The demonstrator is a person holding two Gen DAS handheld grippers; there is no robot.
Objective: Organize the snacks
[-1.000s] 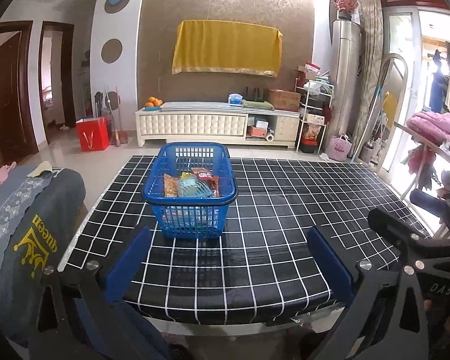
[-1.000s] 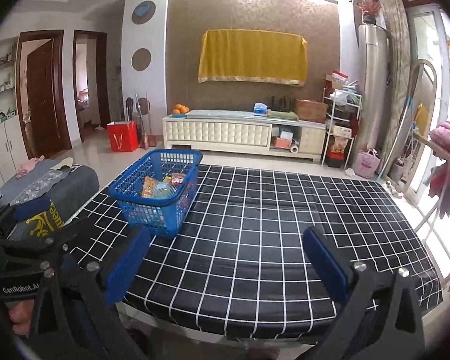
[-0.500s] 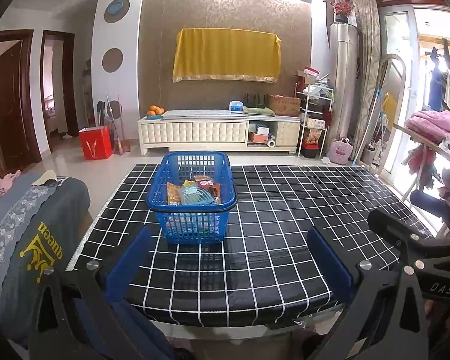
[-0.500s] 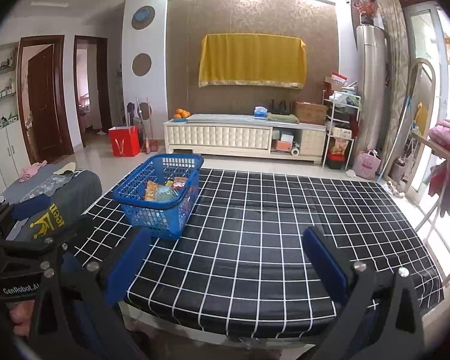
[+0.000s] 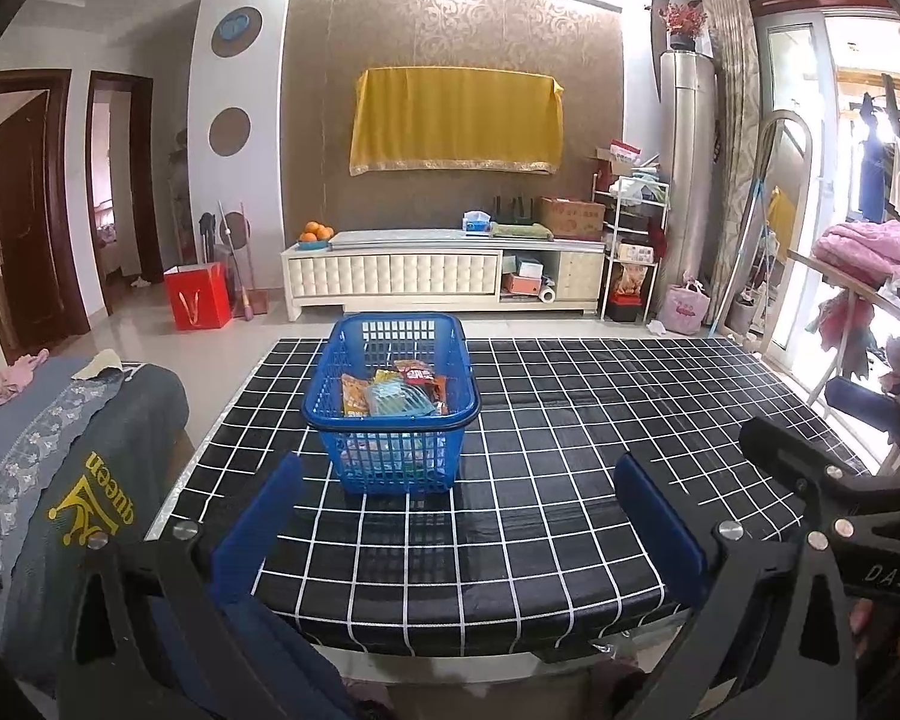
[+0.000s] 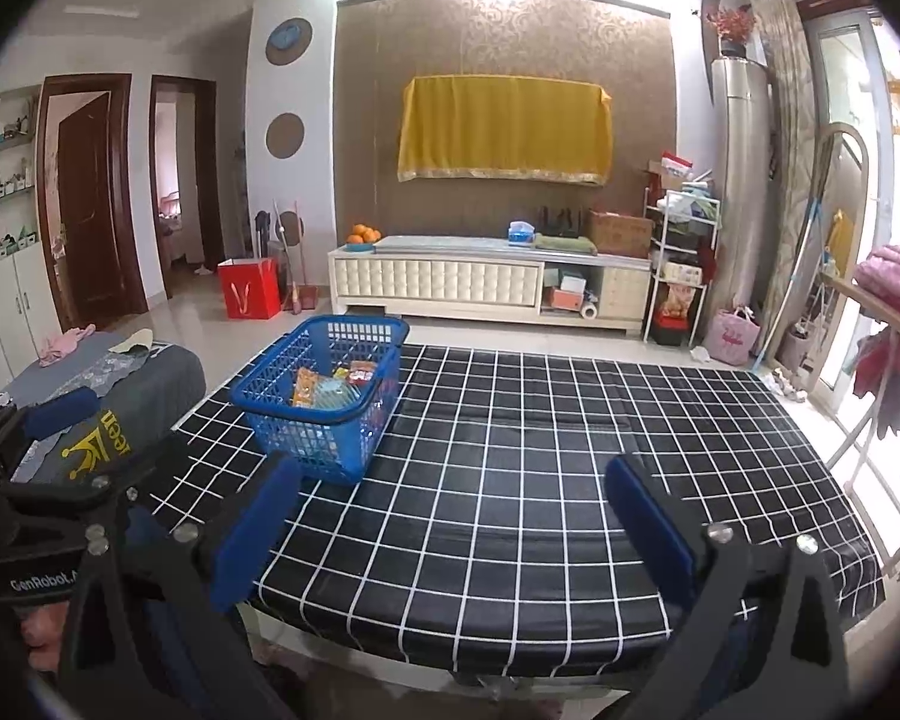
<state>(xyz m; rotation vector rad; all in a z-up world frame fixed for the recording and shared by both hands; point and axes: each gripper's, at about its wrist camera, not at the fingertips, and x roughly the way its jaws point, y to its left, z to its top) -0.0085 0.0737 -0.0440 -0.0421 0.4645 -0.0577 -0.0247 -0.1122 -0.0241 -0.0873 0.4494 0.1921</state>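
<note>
Your left gripper [image 5: 456, 516] has its jaws spread wide with nothing between them, the blue pads hanging over the near edge of the table [image 5: 570, 480]. Your right gripper [image 6: 450, 516] is just as wide apart and just as empty, held at the same near edge and a little to the right of the other.

Past the left jaws, almost straight ahead, the blue basket [image 5: 390, 420] stands upright on the black, white-gridded tablecloth, well apart from both sets of pads. The snacks [image 5: 393, 396] lie inside it — an orange packet, a pale blue one and a red one can be made out, the rest too small to tell. From your right gripper the basket [image 6: 324, 408] sits off to the left.

To the left of the table is a grey cushion [image 5: 72, 468] with yellow "queen" lettering — and behind the table, a white TV cabinet [image 5: 444, 270] against the wall.
</note>
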